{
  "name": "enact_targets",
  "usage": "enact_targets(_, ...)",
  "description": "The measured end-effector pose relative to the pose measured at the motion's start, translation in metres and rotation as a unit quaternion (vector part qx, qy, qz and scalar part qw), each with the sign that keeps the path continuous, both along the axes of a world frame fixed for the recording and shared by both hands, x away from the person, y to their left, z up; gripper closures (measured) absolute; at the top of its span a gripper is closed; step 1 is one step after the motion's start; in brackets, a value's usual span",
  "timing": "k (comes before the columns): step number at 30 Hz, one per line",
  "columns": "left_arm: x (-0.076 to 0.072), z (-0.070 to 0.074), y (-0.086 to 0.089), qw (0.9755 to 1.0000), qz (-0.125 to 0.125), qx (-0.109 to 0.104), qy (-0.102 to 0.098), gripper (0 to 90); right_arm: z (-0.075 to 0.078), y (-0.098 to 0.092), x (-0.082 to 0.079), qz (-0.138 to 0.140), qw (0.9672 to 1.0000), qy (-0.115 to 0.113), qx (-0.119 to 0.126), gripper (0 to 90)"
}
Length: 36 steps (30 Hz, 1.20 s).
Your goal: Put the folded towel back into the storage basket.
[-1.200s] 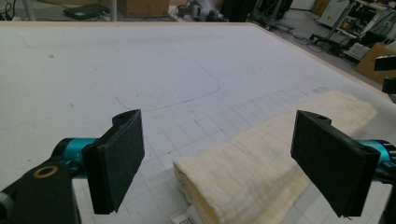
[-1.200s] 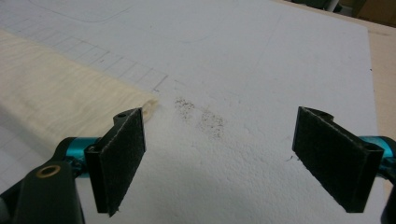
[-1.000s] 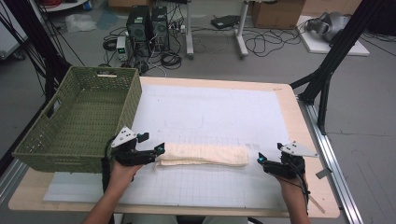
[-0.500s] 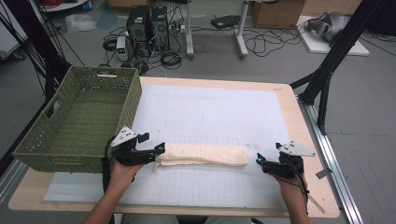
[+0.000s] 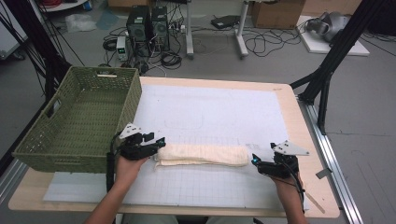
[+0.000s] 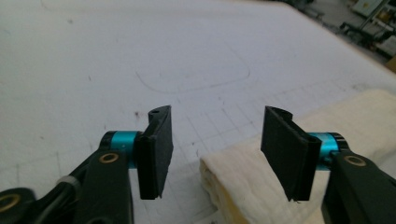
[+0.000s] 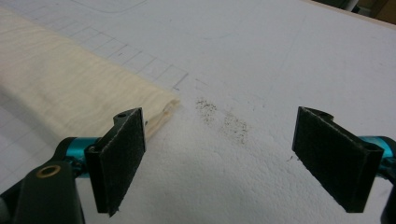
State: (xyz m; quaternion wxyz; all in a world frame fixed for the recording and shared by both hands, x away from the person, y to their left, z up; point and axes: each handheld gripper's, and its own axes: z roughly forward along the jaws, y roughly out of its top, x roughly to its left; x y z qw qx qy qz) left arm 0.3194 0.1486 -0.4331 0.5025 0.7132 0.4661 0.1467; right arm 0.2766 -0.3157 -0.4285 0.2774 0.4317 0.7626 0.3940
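High view: the left gripper (image 5: pixel 156 142) is set at the left end of the towel (image 5: pixel 201 155), its jaws having just been closing, part-open around the towel's corner with the pads not seen pressing. The right gripper (image 5: pixel 256 161) is held wide just off the right end. The towel is laid folded on the mat (image 5: pixel 215 112), the basket (image 5: pixel 79 119) beyond at left.

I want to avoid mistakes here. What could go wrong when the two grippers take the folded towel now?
The left gripper, whose jaws have just been closing, has only a corner of the folded towel between them, so it may pinch one layer and unfold it. The right gripper is open beside the towel's end, not around it; lifting now could let that end sag.
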Motion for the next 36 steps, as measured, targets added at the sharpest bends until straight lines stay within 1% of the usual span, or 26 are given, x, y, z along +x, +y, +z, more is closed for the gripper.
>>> enact_targets(1, 0.0, -0.002, -0.003, 0.9999, -0.009, 0.007, 0.012, 45.3, 0.0, 0.0, 0.0, 0.0, 1.0, 0.001, 0.0, 16.8)
enact_targets(2, 0.0, -0.003, -0.004, 0.9997, -0.012, 0.013, 0.017, 47.2, 0.0, 0.001, 0.0, 0.001, 1.0, 0.001, 0.0, 16.8)
enact_targets(5, -0.003, -0.008, -0.009, 0.9991, -0.019, 0.027, 0.029, 46.8, 0.0, 0.001, 0.0, 0.001, 1.0, -0.001, -0.001, 16.8)
enact_targets(7, -0.006, -0.009, -0.011, 0.9986, -0.016, 0.038, 0.032, 45.4, 0.001, 0.0, 0.0, 0.0, 1.0, 0.001, 0.002, 16.8)
enact_targets(9, -0.008, -0.011, -0.012, 0.998, -0.018, 0.046, 0.039, 43.5, 0.0, 0.0, 0.0, 0.001, 1.0, 0.0, 0.002, 16.8)
enact_targets(11, -0.01, -0.013, -0.014, 0.9975, -0.016, 0.053, 0.044, 42.2, 0.001, 0.0, 0.0, 0.002, 1.0, -0.001, 0.002, 16.8)
enact_targets(12, -0.011, -0.015, -0.014, 0.997, -0.015, 0.057, 0.049, 41.2, 0.001, 0.001, 0.0, 0.002, 1.0, 0.001, 0.003, 16.8)
enact_targets(14, -0.013, -0.017, -0.016, 0.9967, -0.016, 0.059, 0.053, 40.5, 0.001, 0.002, 0.0, 0.005, 1.0, -0.001, 0.002, 16.8)
enact_targets(15, -0.015, -0.018, -0.018, 0.9964, -0.019, 0.066, 0.051, 40.4, 0.001, 0.003, 0.0, 0.006, 1.0, 0.001, 0.002, 16.8)
enact_targets(18, -0.021, -0.017, -0.022, 0.9955, -0.02, 0.082, 0.044, 39.7, 0.0, 0.005, 0.001, 0.011, 0.9999, 0.002, 0.0, 16.8)
enact_targets(21, -0.026, -0.018, -0.026, 0.9948, -0.019, 0.093, 0.037, 39.8, -0.001, 0.01, 0.002, 0.016, 0.9998, 0.008, -0.001, 16.9)
enact_targets(23, -0.028, -0.018, -0.027, 0.9943, -0.02, 0.098, 0.036, 40.3, -0.002, 0.016, 0.003, 0.025, 0.9996, 0.011, -0.005, 17.2)
enact_targets(24, -0.029, -0.017, -0.028, 0.9939, -0.022, 0.103, 0.033, 41.4, -0.002, 0.019, 0.003, 0.031, 0.9994, 0.013, -0.006, 17.4)
enact_targets(27, -0.032, -0.018, -0.027, 0.9937, -0.025, 0.107, 0.026, 49.9, -0.002, 0.029, 0.004, 0.04, 0.999, 0.02, -0.003, 19.6)
enact_targets(31, -0.032, -0.018, -0.025, 0.9941, -0.029, 0.101, 0.026, 58.1, -0.004, 0.038, 0.008, 0.048, 0.9982, 0.037, -0.002, 28.5)
enact_targets(32, -0.032, -0.018, -0.024, 0.9942, -0.031, 0.1, 0.027, 59.5, -0.006, 0.041, 0.009, 0.049, 0.9976, 0.049, 0.002, 31.6)
enact_targets(33, -0.033, -0.019, -0.024, 0.9944, -0.034, 0.097, 0.027, 60.2, -0.007, 0.042, 0.01, 0.053, 0.9971, 0.054, 0.0, 33.5)
enact_targets(34, -0.033, -0.019, -0.025, 0.9942, -0.038, 0.097, 0.026, 59.8, -0.01, 0.043, 0.011, 0.053, 0.9965, 0.064, -0.008, 34.8)
enact_targets(35, -0.033, -0.019, -0.025, 0.9941, -0.04, 0.098, 0.025, 58.2, -0.012, 0.044, 0.012, 0.053, 0.9956, 0.076, -0.011, 36.9)
enact_targets(36, -0.033, -0.019, -0.025, 0.9939, -0.043, 0.098, 0.025, 57.2, -0.014, 0.044, 0.012, 0.056, 0.9949, 0.082, -0.016, 38.4)
